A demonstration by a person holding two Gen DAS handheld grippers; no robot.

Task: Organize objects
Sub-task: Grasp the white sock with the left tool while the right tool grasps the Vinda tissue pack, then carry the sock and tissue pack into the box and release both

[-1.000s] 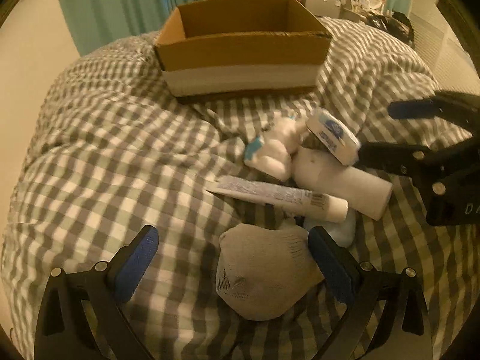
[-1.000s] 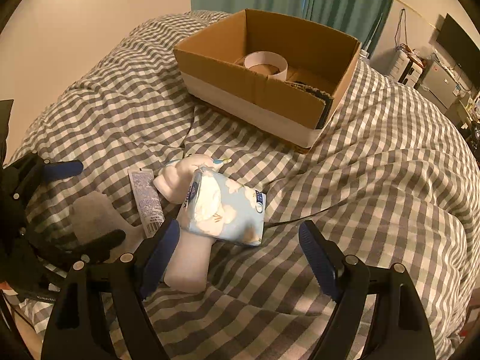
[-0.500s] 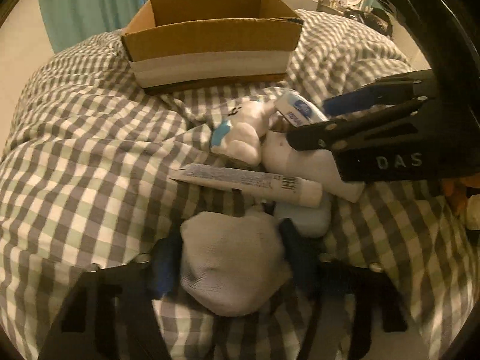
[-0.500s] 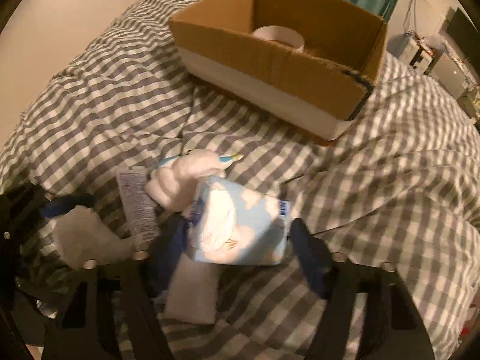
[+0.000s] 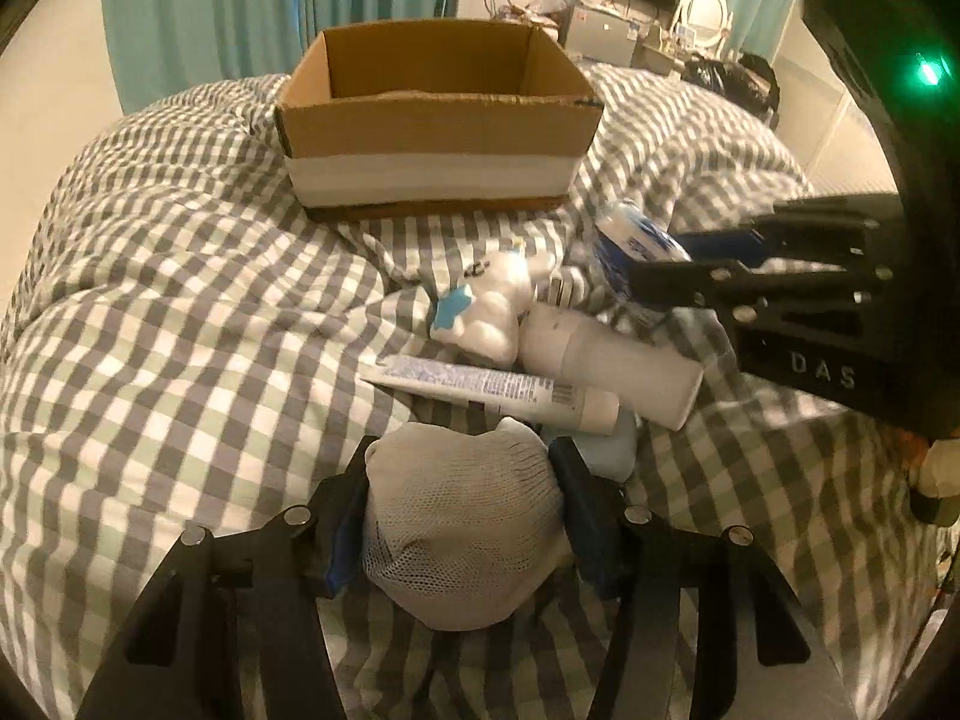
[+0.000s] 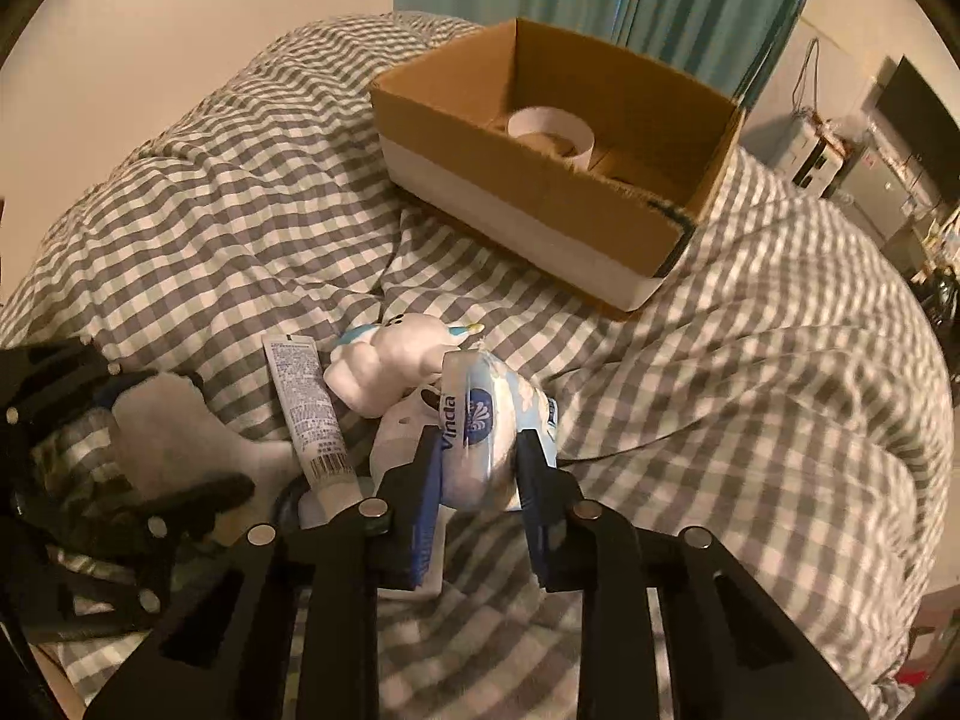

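My left gripper (image 5: 459,510) is shut on a grey sock (image 5: 462,516) low on the checked bedspread; it also shows in the right wrist view (image 6: 168,432). My right gripper (image 6: 480,462) is shut on a light blue Vinda tissue pack (image 6: 486,420), seen in the left wrist view (image 5: 636,240) between its fingers. Beside them lie a white tube (image 5: 492,387), a white bottle (image 5: 606,357) and a small white plush toy (image 5: 486,309). An open cardboard box (image 5: 438,120) stands farther back; a white tape roll (image 6: 552,132) lies inside it.
The checked duvet (image 6: 750,390) is rumpled and bulges around the pile. Teal curtains (image 5: 270,6) hang behind the box. A wall runs at the left. Furniture and a TV (image 6: 912,114) stand at the right beyond the bed.
Both grippers moved in and closed: the left around the grey sock, the right around the tissue pack. The tissue pack is now pinched upright between the right fingers.
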